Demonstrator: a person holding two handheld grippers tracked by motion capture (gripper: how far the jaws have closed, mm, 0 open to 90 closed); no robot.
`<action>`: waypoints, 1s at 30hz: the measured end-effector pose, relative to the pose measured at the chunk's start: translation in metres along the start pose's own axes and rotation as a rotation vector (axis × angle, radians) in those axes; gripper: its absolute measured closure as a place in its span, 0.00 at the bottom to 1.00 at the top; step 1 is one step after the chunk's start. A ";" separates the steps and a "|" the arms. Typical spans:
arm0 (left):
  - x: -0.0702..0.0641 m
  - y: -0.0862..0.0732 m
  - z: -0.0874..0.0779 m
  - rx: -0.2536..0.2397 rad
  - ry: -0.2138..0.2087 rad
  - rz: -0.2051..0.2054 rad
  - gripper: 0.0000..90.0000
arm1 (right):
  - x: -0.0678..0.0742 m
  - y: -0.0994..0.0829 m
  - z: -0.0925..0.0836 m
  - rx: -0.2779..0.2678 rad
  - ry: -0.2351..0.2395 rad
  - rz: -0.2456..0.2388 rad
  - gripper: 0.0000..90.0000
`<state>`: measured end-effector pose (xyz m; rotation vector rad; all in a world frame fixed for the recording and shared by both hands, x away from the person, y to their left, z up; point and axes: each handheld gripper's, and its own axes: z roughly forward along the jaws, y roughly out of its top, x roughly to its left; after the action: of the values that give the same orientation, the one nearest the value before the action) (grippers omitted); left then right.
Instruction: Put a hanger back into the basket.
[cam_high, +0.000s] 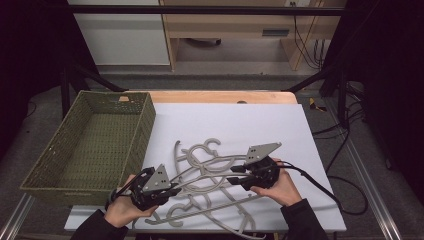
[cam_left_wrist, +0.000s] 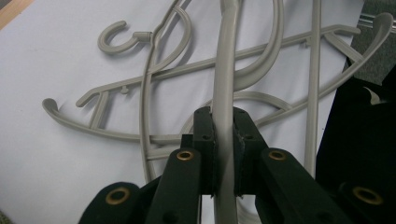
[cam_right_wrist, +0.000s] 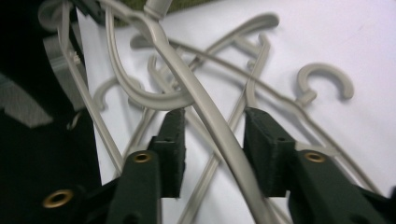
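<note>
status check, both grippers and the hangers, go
Left gripper shut on a grey hanger. Right gripper open, hanger arm between its pads, untouched. Other hangers tangled on the white mat; basket at left.

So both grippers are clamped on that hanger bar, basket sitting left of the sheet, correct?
Not both. The left gripper is clamped on the hanger bar; the right gripper view shows the right gripper open, its pads off the bar. The basket is left of the sheet.

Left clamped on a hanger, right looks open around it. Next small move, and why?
Probably draw the right gripper back off the hanger: its pads stand apart from the bar, while the left gripper clamps it, so the left alone can lift it toward the basket.
</note>
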<state>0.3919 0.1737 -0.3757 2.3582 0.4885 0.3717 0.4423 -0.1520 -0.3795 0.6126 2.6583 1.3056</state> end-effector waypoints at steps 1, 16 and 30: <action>0.001 0.000 -0.001 -0.001 0.006 -0.009 0.91 | -0.001 0.000 -0.005 -0.037 -0.016 0.005 0.57; 0.015 -0.004 -0.012 -0.064 0.137 -0.147 0.91 | -0.014 -0.016 -0.053 -0.338 -0.212 0.134 0.25; 0.038 0.001 -0.049 -0.144 0.228 -0.225 0.91 | -0.018 -0.052 -0.075 -0.369 -0.329 0.254 0.08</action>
<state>0.4068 0.2182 -0.3348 2.1060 0.7984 0.5536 0.4224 -0.2432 -0.3749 1.0270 2.0627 1.5491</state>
